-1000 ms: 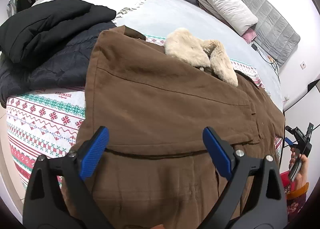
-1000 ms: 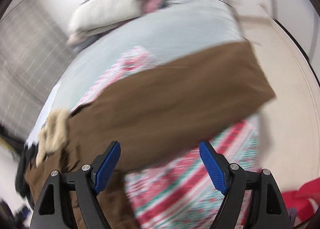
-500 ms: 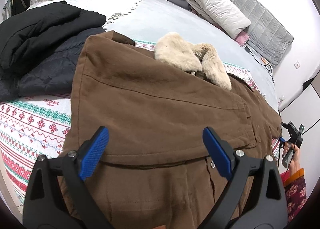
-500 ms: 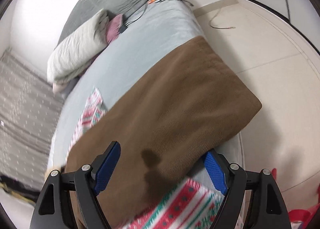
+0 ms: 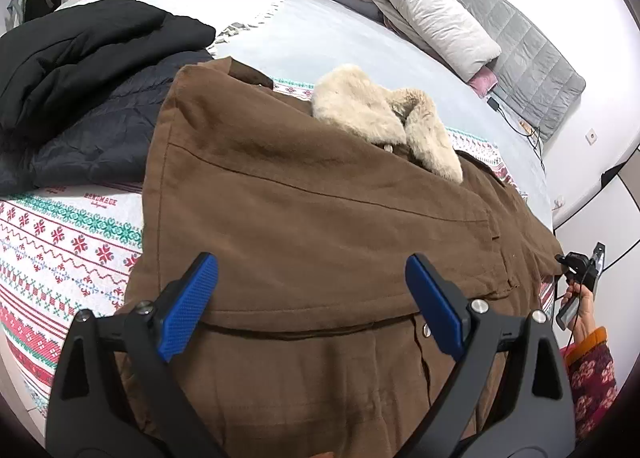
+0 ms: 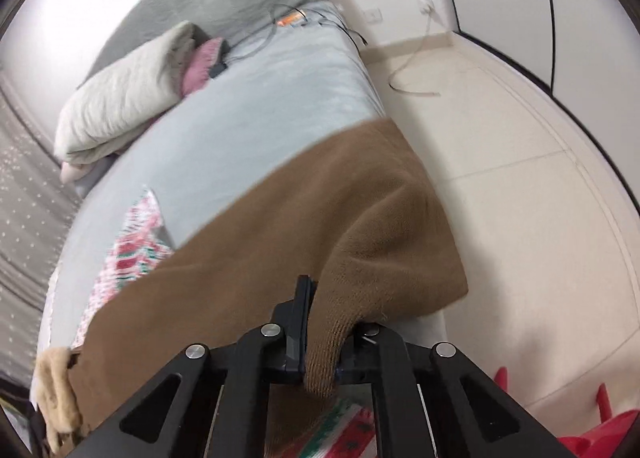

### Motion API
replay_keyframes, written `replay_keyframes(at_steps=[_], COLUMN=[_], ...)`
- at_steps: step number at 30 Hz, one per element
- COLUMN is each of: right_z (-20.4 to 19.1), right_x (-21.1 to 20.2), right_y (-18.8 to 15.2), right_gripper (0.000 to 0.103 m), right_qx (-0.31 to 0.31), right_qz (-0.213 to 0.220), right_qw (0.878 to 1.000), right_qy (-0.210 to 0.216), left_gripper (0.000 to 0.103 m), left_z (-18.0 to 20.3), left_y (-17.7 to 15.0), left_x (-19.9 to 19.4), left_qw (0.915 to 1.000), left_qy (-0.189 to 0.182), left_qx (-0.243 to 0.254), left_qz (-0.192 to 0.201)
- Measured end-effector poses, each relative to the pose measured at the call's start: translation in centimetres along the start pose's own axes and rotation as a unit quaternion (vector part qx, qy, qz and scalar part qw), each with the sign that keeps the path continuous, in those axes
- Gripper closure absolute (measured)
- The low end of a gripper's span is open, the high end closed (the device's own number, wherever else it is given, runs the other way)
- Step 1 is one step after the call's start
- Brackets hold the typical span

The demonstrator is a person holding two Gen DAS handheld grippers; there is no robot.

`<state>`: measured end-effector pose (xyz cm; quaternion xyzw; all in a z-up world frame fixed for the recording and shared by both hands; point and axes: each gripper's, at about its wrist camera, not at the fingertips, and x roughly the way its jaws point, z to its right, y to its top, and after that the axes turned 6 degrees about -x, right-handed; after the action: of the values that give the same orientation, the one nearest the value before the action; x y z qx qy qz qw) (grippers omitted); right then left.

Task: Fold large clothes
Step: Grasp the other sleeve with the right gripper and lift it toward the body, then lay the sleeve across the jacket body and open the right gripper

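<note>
A large brown coat point(image 5: 304, 217) with a cream fur collar point(image 5: 384, 117) lies spread across the bed. My left gripper point(image 5: 312, 298) is open and empty, hovering just above the coat's body. My right gripper point(image 6: 324, 322) is shut on the ribbed cuff of the coat's sleeve point(image 6: 332, 342) at the bed's edge; the sleeve point(image 6: 280, 242) stretches away toward the collar point(image 6: 56, 390). The right gripper also shows in the left wrist view point(image 5: 580, 270), held in a hand at the far right.
A black jacket point(image 5: 92, 45) and a dark quilted one point(image 5: 108, 137) are piled at the left. A patterned blanket point(image 5: 60, 242) lies under the coat. Pillows point(image 5: 424, 17) and cables point(image 6: 304, 25) lie at the bed's head. Tiled floor point(image 6: 520, 197) is right of the bed.
My right gripper has closed on the sleeve cuff; it was open over the sleeve before. My left gripper has stayed open and shifted slightly over the coat.
</note>
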<state>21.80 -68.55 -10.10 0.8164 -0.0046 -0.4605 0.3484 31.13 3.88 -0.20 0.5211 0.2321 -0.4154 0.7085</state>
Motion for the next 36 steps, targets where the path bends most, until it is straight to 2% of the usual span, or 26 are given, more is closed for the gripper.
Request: replay_keyframes(at_steps=[6, 10, 15, 18, 23, 26, 28, 30, 34, 36], right_z=[-4.8, -10.9, -19.4, -24.3, -31.6, -34.6, -35.5, -35.9, -34.9, -33.9], right_x=[-6.0, -11.4, -17.2, -19.6, -20.4, -18.7, -16.8, -14.5, -9.1, -9.0], right_y=[1.2, 1.0, -1.9, -5.3, -13.8, -18.9, -21.6, -24.4, -27.6, -27.7], right_gripper=[0.097, 0.097, 0.097, 0.097, 0.097, 0.096, 0.095, 0.092, 0.082, 0.074], right_qx=[-0.076, -0.159, -0.269, -0.329, -0.419, -0.458, -0.472, -0.480, -0.440, -0.423], right_qz=[0.066, 0.106, 0.113, 0.104, 0.055, 0.015, -0.021, -0.061, -0.151, -0.153], right_qw=[0.995, 0.980, 0.951, 0.928, 0.882, 0.860, 0.852, 0.846, 0.857, 0.858], right_qy=[0.021, 0.048, 0.106, 0.141, 0.210, 0.224, 0.225, 0.223, 0.222, 0.249], left_gripper=[0.008, 0.008, 0.008, 0.008, 0.008, 0.008, 0.008, 0.008, 0.008, 0.008], left_z=[0.0, 0.4, 0.5, 0.3, 0.3, 0.3, 0.3, 0.5, 1.2, 1.8], left_y=[0.1, 0.2, 0.1, 0.0, -0.1, -0.2, -0.2, -0.3, -0.6, -0.8], left_x=[-0.8, -1.3, -1.6, -1.8, -1.8, -1.5, -1.3, -1.0, -0.4, -0.2], left_qw=[0.9999, 0.9998, 0.9998, 0.9998, 0.9998, 0.9999, 0.9999, 1.0000, 0.9999, 0.9996], left_qy=[-0.011, -0.018, -0.016, -0.014, -0.012, -0.007, -0.006, -0.005, -0.003, 0.001], left_qx=[-0.003, 0.000, 0.001, -0.002, 0.000, 0.003, 0.004, 0.004, 0.014, 0.027], left_qz=[0.007, 0.010, 0.011, 0.012, 0.015, 0.013, 0.009, 0.005, -0.004, -0.012])
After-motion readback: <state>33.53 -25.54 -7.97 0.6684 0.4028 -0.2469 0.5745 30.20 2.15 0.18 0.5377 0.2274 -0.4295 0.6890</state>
